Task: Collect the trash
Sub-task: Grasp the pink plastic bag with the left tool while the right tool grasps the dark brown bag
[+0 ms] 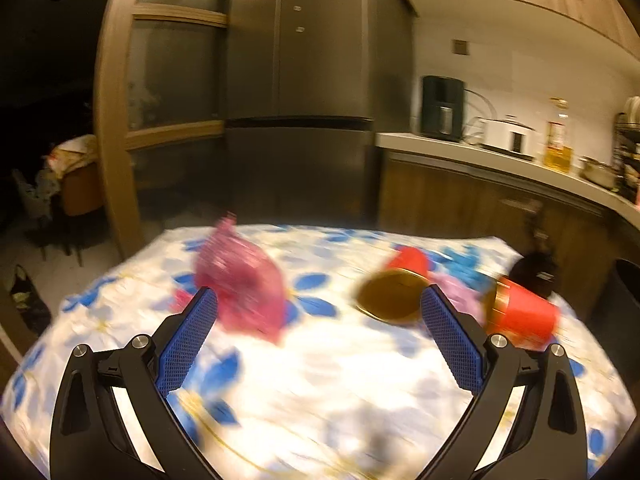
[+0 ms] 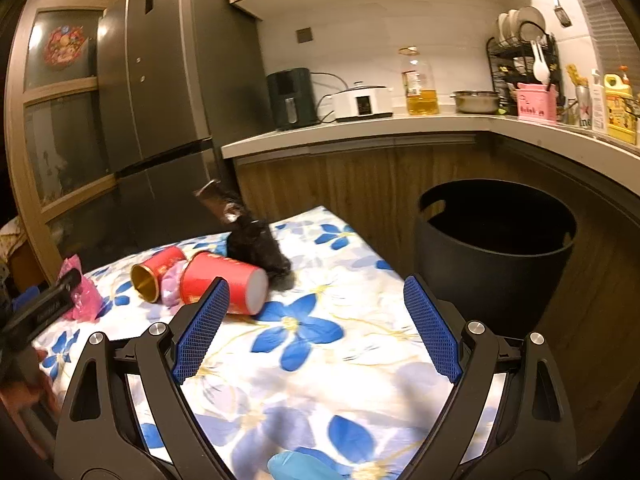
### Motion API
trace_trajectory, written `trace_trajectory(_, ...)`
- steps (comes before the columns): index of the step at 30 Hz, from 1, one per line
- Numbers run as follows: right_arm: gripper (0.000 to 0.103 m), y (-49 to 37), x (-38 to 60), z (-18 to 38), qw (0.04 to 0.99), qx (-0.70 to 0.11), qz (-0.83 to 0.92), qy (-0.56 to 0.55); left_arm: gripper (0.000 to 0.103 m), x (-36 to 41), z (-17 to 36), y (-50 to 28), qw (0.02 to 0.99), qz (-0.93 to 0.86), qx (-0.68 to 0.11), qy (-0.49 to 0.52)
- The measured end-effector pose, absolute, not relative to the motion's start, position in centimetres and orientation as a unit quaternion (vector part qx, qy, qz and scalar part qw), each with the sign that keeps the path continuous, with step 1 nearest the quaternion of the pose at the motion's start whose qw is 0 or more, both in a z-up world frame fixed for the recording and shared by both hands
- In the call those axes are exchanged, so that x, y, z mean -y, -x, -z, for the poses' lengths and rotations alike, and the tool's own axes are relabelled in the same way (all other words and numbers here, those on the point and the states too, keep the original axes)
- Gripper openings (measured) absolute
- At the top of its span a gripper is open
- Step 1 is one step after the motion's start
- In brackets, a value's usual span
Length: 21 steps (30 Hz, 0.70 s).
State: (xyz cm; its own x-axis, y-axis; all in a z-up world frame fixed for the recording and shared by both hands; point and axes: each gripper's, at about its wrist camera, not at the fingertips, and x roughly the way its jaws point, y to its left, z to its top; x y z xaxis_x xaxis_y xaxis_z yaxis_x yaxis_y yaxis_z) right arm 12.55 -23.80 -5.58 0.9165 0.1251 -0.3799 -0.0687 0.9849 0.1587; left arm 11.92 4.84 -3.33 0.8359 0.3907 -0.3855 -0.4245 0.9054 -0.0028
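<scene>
Trash lies on a table under a blue-flowered cloth (image 2: 304,328). It includes two tipped red cups with gold insides (image 2: 224,284) (image 2: 156,276), a purple wrapper (image 2: 172,284) between them, a crumpled pink bag (image 2: 80,300) and a black crumpled bag (image 2: 256,248) with a brown wrapper (image 2: 220,200) sticking up. My right gripper (image 2: 316,282) is open and empty, just short of the nearer cup. In the blurred left wrist view my left gripper (image 1: 319,292) is open and empty, with the pink bag (image 1: 240,284) by its left finger and a cup (image 1: 392,292) by its right.
A black round bin (image 2: 496,248) stands on the floor to the right of the table. Behind it runs a kitchen counter (image 2: 360,128) with appliances and an oil bottle. A tall fridge (image 2: 168,80) stands at the back left. My left gripper's body (image 2: 44,308) shows at the left edge.
</scene>
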Motion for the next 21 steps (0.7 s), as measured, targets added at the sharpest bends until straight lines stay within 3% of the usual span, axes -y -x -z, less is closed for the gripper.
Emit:
trace_trajectory(12, 0.087, -14.8, 19.0, 6.2, 0.974, -0.207, -0.073, -0.053, 0.097, -12.8, 3.9, -17.4, 0.941, -0.257, -0.212, 0.067)
trace_trajectory(18, 0.087, -15.8, 17.4, 6.4, 0.975, -0.204, -0.077, -0.052, 0.09, -13.8, 4.7, -18.5, 0.939, -0.248, -0.226, 0.073)
trace_trajectory(21, 0.087, -16.2, 16.6, 6.5, 0.975, -0.203, -0.078, -0.05, 0.074, -14.0, 5.2, -19.0, 0.937, -0.241, -0.241, 0.077)
